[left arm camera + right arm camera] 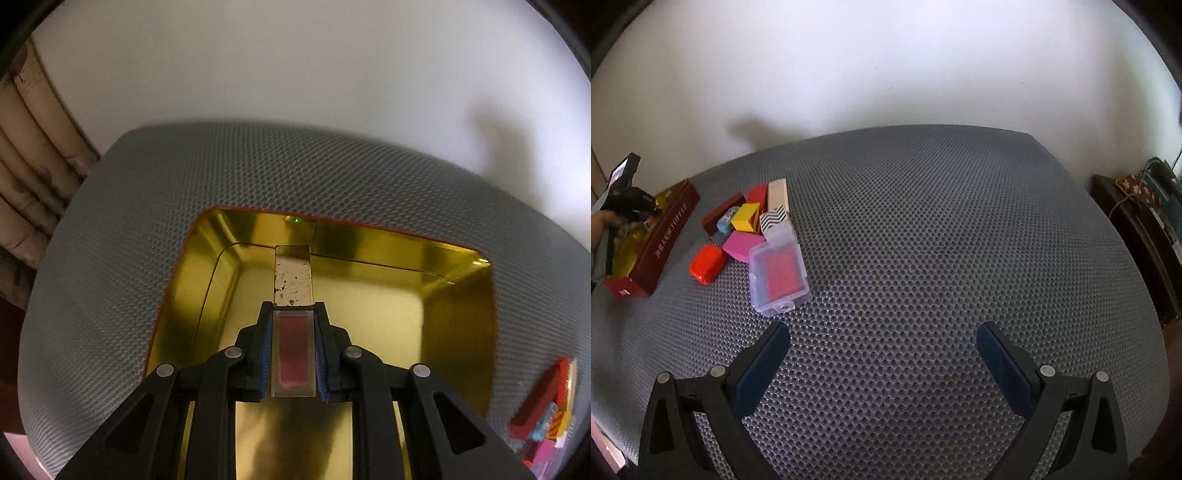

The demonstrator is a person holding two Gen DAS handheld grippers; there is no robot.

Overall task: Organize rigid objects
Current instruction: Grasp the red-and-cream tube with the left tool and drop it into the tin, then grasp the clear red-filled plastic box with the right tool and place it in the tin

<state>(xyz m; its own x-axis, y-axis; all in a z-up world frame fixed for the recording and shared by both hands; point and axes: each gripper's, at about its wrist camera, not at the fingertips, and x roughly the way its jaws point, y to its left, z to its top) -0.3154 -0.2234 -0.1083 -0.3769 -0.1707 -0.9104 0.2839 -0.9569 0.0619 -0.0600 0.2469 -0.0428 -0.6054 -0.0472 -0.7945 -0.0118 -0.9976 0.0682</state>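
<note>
My left gripper (293, 304) is shut on a clear plastic case with red contents (293, 350) and holds it over the open gold-lined tin box (458, 295); the case's reflection shows on the tin's floor. In the right wrist view the same red tin box (661, 240) lies at the far left with the left gripper above it. A pile of rigid objects lies beside it: a clear case with a pink card (779, 273), a red toy (707, 264), a pink block (742, 245), a yellow block (746, 218), a wooden stick (777, 195). My right gripper (882, 336) is open and empty over the grey mat.
The grey honeycomb mat (923, 221) covers the table, which ends at a white wall. A dark cabinet (1137, 229) stands at the right. The coloured pile also shows at the lower right of the left wrist view (546, 410).
</note>
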